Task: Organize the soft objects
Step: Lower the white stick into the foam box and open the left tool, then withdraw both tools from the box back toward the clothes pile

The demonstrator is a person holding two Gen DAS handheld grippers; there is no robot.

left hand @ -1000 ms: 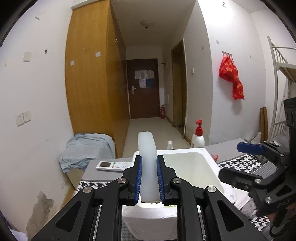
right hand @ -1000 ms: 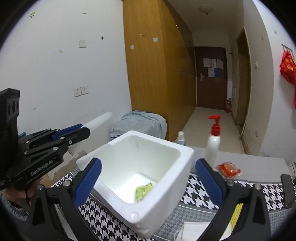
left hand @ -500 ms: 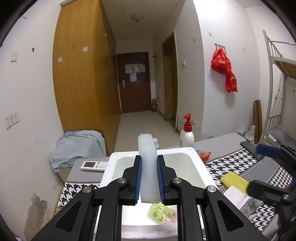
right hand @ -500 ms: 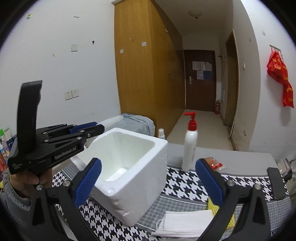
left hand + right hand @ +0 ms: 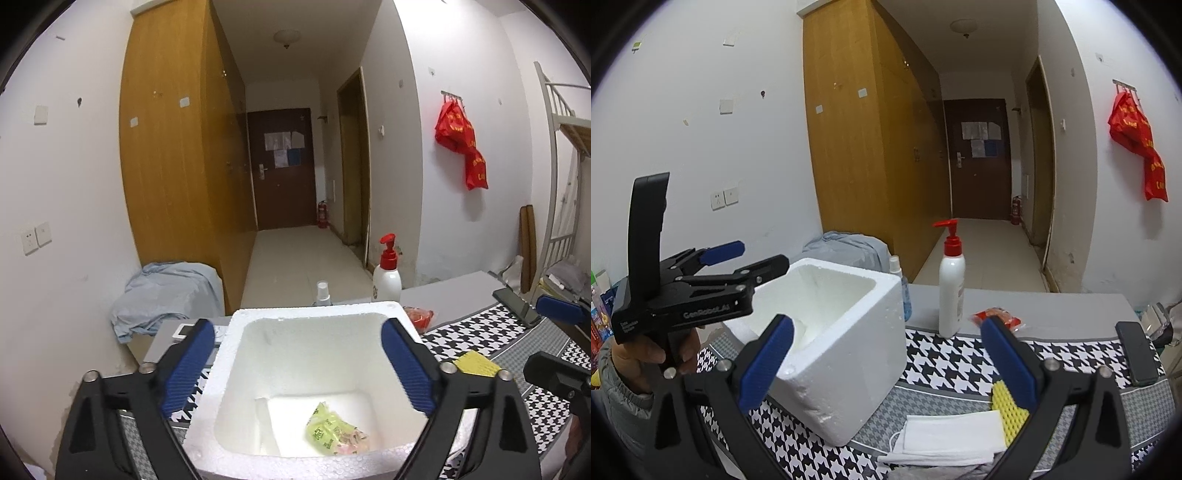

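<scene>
A white foam box [image 5: 314,321] stands on the houndstooth cloth; it also shows in the right wrist view [image 5: 846,354]. My left gripper [image 5: 299,369] is open and empty right above the box. On the box floor lie a white foam piece [image 5: 267,424] and a green packet [image 5: 332,434]. My right gripper [image 5: 886,365] is open and empty to the right of the box. Below it lie a white face mask [image 5: 953,432] and a yellow sponge [image 5: 1006,410]. The sponge also shows in the left wrist view [image 5: 476,363].
A lotion bottle with a red pump [image 5: 951,291], a small spray bottle [image 5: 899,284], a red packet [image 5: 997,317] and a black phone [image 5: 1136,350] are on the table. A remote [image 5: 184,330] lies behind the box. A grey cloth heap [image 5: 166,291] sits by the wardrobe.
My left gripper opened and let go of the white foam piece, which now lies inside the box. The right gripper drew back to the right, away from the box.
</scene>
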